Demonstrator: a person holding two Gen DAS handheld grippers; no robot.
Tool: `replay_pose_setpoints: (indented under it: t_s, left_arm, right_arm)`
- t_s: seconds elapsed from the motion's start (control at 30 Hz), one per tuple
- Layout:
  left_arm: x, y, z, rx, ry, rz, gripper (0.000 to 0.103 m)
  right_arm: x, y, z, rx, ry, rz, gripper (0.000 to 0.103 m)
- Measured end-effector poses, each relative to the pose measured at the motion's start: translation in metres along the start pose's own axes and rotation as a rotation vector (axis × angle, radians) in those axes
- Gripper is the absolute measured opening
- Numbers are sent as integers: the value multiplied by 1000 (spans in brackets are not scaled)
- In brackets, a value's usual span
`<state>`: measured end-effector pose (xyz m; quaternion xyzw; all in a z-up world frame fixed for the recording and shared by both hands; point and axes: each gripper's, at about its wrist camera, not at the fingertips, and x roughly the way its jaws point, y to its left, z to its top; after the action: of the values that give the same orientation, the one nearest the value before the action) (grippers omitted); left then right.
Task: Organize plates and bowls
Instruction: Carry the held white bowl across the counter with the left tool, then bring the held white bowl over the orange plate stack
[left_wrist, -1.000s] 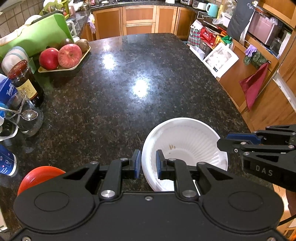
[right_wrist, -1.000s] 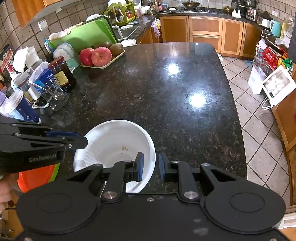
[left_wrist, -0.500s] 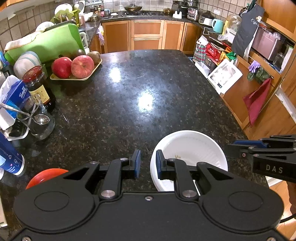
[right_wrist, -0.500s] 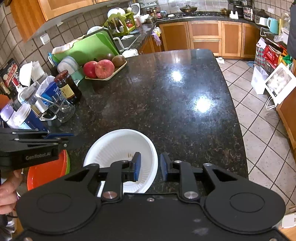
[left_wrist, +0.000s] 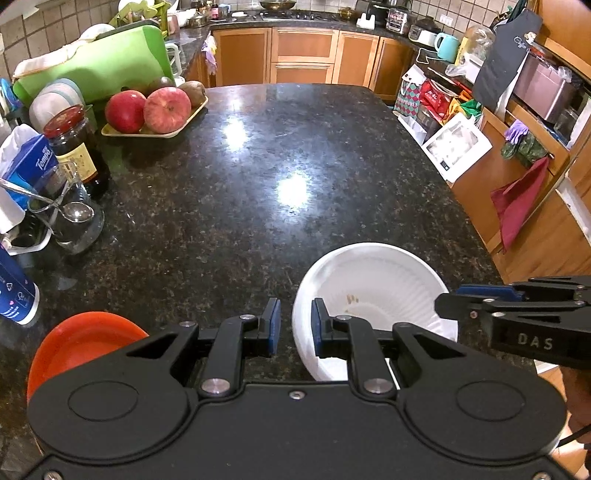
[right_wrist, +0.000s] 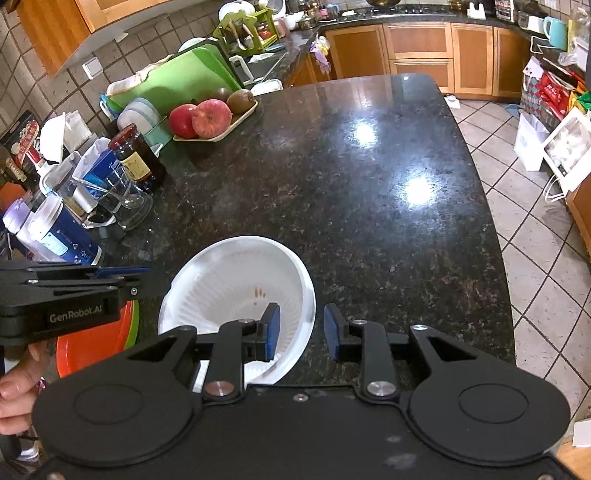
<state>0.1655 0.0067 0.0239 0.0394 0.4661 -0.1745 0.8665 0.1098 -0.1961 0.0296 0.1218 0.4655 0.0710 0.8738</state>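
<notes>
A white ribbed bowl (left_wrist: 373, 291) (right_wrist: 236, 288) sits on the dark granite counter (left_wrist: 258, 192) near its front edge. My left gripper (left_wrist: 295, 326) hovers at the bowl's left rim with a narrow gap between its jaws. Dark counter shows between the outer pad and the rim. My right gripper (right_wrist: 301, 332) is open wider and straddles the bowl's right rim, one pad inside and one outside, neither pressing. An orange bowl (left_wrist: 85, 339) (right_wrist: 92, 343) lies left of the white one, with a green rim under it. Each gripper shows side-on in the other's view: the left gripper (right_wrist: 140, 275), the right gripper (left_wrist: 448, 301).
Along the counter's left side stand a tray of apples (left_wrist: 155, 110), a dark jar (left_wrist: 74, 147), a glass with a spoon (left_wrist: 74, 221), a blue and white bottle (left_wrist: 11, 295) and a green cutting board (left_wrist: 96, 70). A person's hand (right_wrist: 14, 387) holds the left gripper. Tiled floor (right_wrist: 535, 258) lies past the counter's right edge.
The right gripper's jaws have spread apart around the white bowl's rim. The left gripper's jaws keep the same narrow gap. Both views have tipped up slightly and show more of the far kitchen.
</notes>
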Motion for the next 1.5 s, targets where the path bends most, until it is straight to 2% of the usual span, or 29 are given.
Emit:
replay_pose_setpoints:
  t_s: [0.23,0.53,0.67,0.9,1.17,1.5]
  left_arm:
    - [1,-6,1,7,-13,0,24]
    - [12,-11,-2,0,10,8,24]
    - [14,-14,-2,-2,1,30,24]
    - [1,-9,-2,-40,-20,8,24]
    - [-3,-17,-8,1,-30,-10,24]
    - [20,-24,-13,17,20,-8,24]
  right_arm:
    - [7,-4,2,-10,12,32,29]
    - [19,-7,6,-35,31,60,29]
    - [24,-10,7,-36,41,65,29]
    - [28,-12,9,-41,48,80,29]
    - [34,-11,7,-50,63,88,29]
    - [41,-8,3,-64,75,93,29]
